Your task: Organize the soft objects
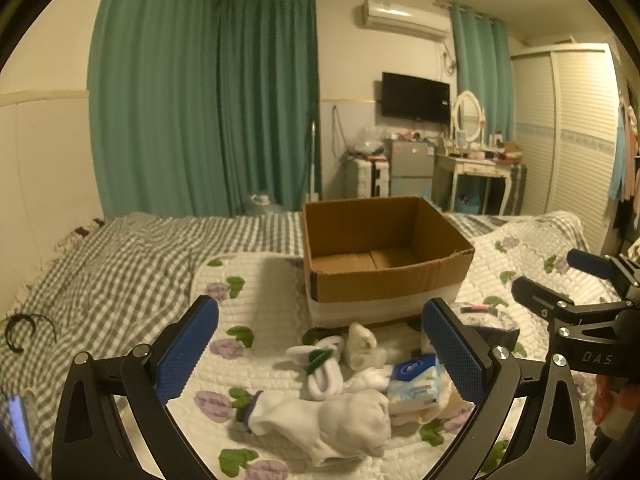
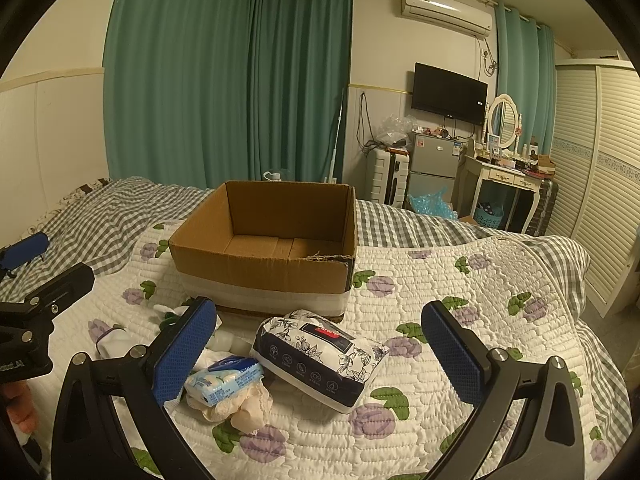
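Observation:
An open, empty cardboard box [image 1: 384,252] stands on the flowered quilt; it also shows in the right wrist view [image 2: 272,248]. In front of it lie white socks [image 1: 320,420], a smaller sock pair with green trim [image 1: 324,368], a blue tissue pack [image 1: 416,384] [image 2: 224,380], a dark floral wipes pack [image 2: 320,360] and a pale cloth [image 2: 240,408]. My left gripper [image 1: 320,360] is open above the socks. My right gripper [image 2: 320,360] is open above the wipes pack; it also appears at the left wrist view's right edge [image 1: 568,280].
The flowered quilt [image 2: 460,280] lies over a grey checked bedsheet [image 1: 120,264]. A black hair band [image 1: 24,332] lies on the sheet at left. A fridge [image 2: 434,164], a dressing table [image 2: 508,184] and a wardrobe [image 2: 600,184] stand beyond the bed.

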Tool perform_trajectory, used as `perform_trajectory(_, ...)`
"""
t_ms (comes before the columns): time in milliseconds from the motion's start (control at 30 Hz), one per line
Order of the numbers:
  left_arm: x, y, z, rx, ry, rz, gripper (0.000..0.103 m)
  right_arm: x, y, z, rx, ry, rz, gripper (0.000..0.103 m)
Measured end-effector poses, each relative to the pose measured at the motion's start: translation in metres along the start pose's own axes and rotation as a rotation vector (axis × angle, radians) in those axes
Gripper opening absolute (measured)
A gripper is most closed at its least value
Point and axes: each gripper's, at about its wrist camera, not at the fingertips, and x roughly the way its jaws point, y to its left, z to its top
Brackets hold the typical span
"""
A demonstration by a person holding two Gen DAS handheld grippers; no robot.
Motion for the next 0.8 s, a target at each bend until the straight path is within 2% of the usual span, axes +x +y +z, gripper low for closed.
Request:
perform_trajectory(433,-0.005,-0.004,0.005,0.019,-0.015,0.005,0.103,-0.002,0.000,0.000,-0.003,0.001,0.004,0.103)
perform_trajectory(667,-0.027,-0.001,0.012,-0.001,-0.047,-0.004,0.103,-0.028,-0.005,0.003,0.002,-0.031,-0.006,0.103)
perform_trajectory(800,-0.030,0.005,0.004,-0.017,-0.014,-0.010,0.103,-0.036,-0.012,-0.004,0.013,-0.012,-0.010,0.103)
